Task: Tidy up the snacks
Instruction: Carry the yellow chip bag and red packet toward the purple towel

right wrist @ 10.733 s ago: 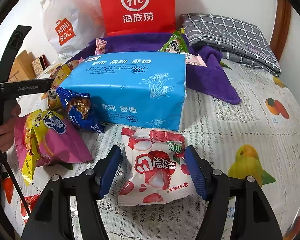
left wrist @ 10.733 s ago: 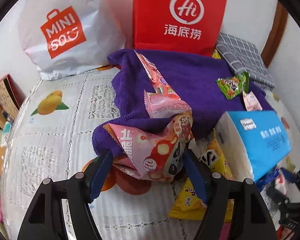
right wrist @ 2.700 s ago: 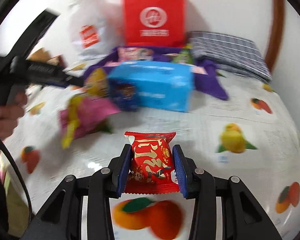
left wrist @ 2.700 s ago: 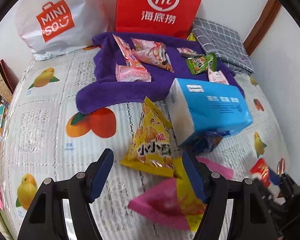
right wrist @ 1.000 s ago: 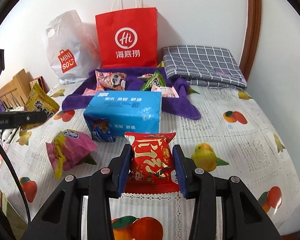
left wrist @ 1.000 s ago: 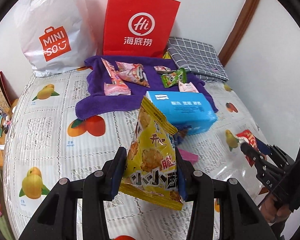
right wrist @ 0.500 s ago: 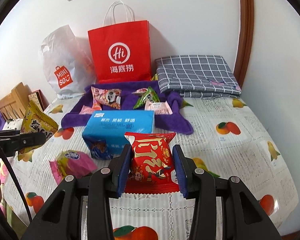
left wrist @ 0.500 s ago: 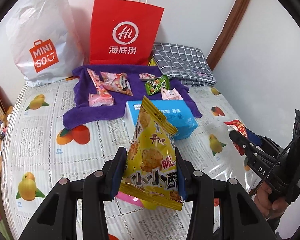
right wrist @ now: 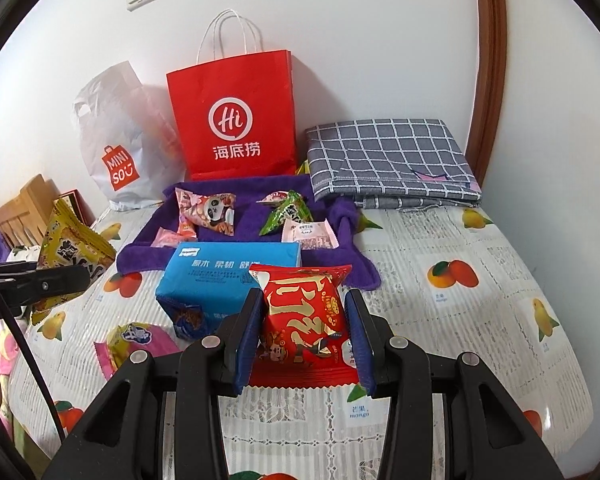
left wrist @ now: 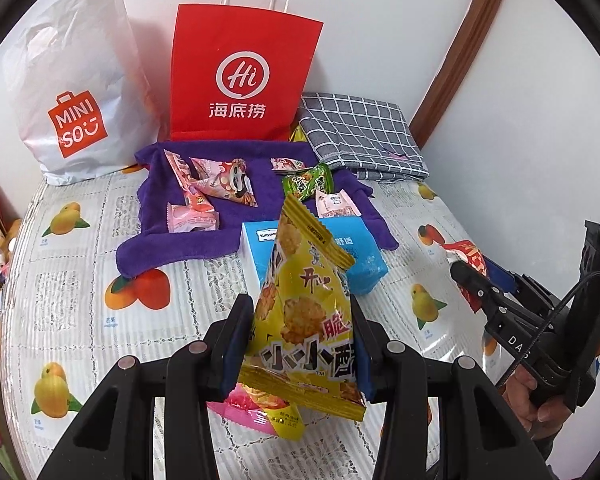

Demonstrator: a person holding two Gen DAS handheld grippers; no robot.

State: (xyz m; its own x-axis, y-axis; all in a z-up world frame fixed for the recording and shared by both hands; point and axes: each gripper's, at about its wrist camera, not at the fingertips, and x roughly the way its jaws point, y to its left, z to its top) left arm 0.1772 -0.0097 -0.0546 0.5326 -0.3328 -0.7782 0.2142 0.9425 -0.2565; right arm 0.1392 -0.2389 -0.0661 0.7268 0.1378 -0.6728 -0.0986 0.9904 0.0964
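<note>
My left gripper [left wrist: 298, 344] is shut on a yellow snack bag [left wrist: 304, 320] and holds it above the table. My right gripper [right wrist: 302, 338] is shut on a red snack packet [right wrist: 302, 320], also held up. Each gripper shows in the other view: the right one [left wrist: 466, 276] at the right, the left one [right wrist: 74, 276] at the left. Several small snacks lie on a purple towel [left wrist: 228, 216], [right wrist: 248, 216] at the back. A pink-and-yellow snack bag [right wrist: 132, 340] and a dark blue packet [right wrist: 188, 320] lie on the tablecloth by a blue tissue pack [right wrist: 228, 276].
A red paper bag [right wrist: 236, 120], a white MINISO bag [right wrist: 120, 148] and a folded grey checked cloth [right wrist: 388, 160] stand along the wall at the back. The tissue pack [left wrist: 360, 252] lies mid-table. The fruit-print tablecloth [right wrist: 460, 320] covers the table; a wooden chair [right wrist: 24, 208] is at the left.
Both grippers have risen and pulled back from the table with their snacks still held. The table objects look smaller and farther away.
</note>
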